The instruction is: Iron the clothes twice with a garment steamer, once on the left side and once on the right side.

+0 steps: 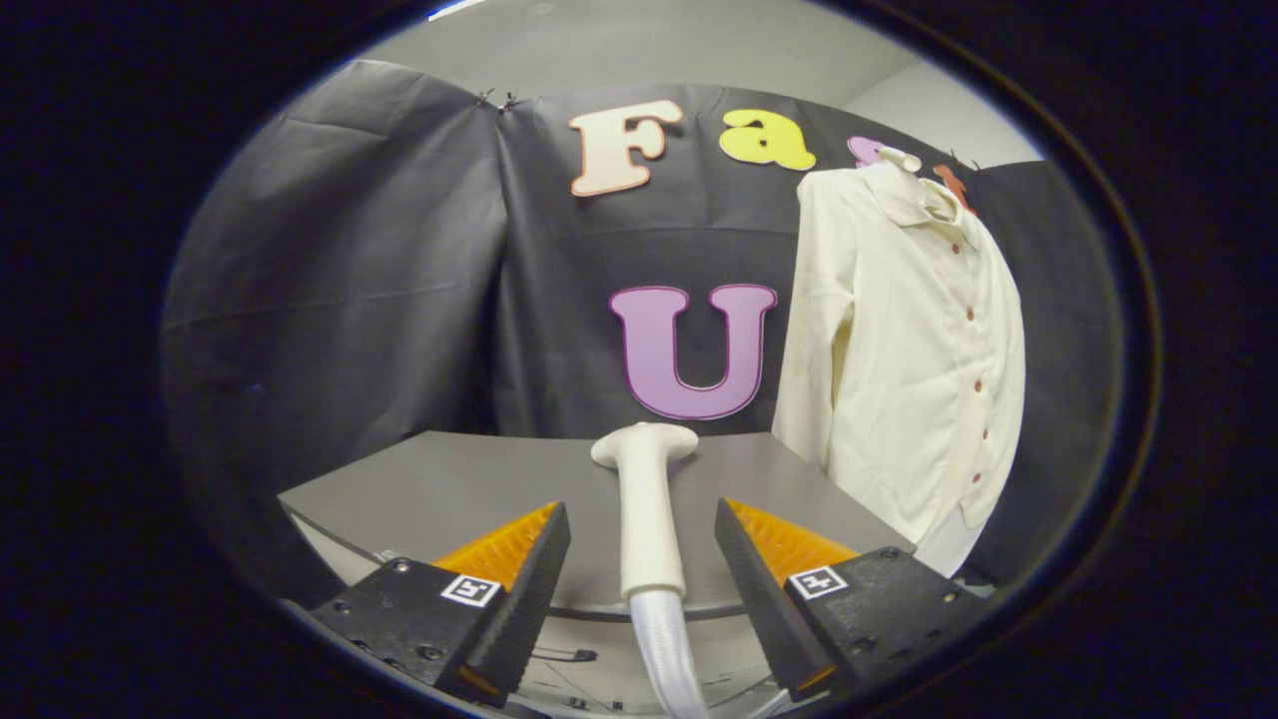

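A white garment steamer wand lies on the grey table, its head pointing away from me and its ribbed hose trailing down over the near edge. My gripper is open, one finger on each side of the wand's handle with a gap on both sides, not touching it. A cream long-sleeved shirt with small dark buttons hangs on a hanger beyond the table, to the right of the fingers, facing me.
The table has a rounded near edge just ahead of the fingers. Black cloth walls close the booth behind and to the left. The shirt's hem hangs down past the table's right edge.
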Available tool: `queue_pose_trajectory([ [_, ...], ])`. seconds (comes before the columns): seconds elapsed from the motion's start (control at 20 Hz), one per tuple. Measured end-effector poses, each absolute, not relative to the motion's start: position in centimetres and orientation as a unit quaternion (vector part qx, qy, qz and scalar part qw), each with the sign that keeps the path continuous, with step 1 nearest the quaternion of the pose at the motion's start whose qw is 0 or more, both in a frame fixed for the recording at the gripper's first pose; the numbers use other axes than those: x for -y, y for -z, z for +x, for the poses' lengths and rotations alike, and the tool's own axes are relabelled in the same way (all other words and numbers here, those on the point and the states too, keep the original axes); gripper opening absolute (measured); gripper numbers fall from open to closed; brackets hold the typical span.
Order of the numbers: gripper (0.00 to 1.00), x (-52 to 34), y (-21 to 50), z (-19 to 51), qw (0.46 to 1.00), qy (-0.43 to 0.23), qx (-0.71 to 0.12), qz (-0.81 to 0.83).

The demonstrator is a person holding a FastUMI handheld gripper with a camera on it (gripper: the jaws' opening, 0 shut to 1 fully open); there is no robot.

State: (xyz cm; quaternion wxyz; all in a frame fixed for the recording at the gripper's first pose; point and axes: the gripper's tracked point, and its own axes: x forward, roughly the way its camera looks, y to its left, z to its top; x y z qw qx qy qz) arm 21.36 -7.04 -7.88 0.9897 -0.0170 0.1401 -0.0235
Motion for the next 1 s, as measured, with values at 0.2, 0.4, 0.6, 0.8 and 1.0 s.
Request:
queue_pose_trajectory([
  [0.2,0.86,8.2,10.1,24.3,0.983,0.038,-0.181,-0.009],
  [0.4,0.69,7.7,12.3,25.5,0.974,0.036,-0.223,0.016],
  [0.6,0.59,7.0,12.4,26.1,0.971,0.030,-0.238,0.019],
  [0.8,0.45,7.2,12.4,25.9,0.971,0.036,-0.237,0.003],
  [1.0,0.38,7.2,11.9,25.9,0.973,0.028,-0.228,0.030],
])
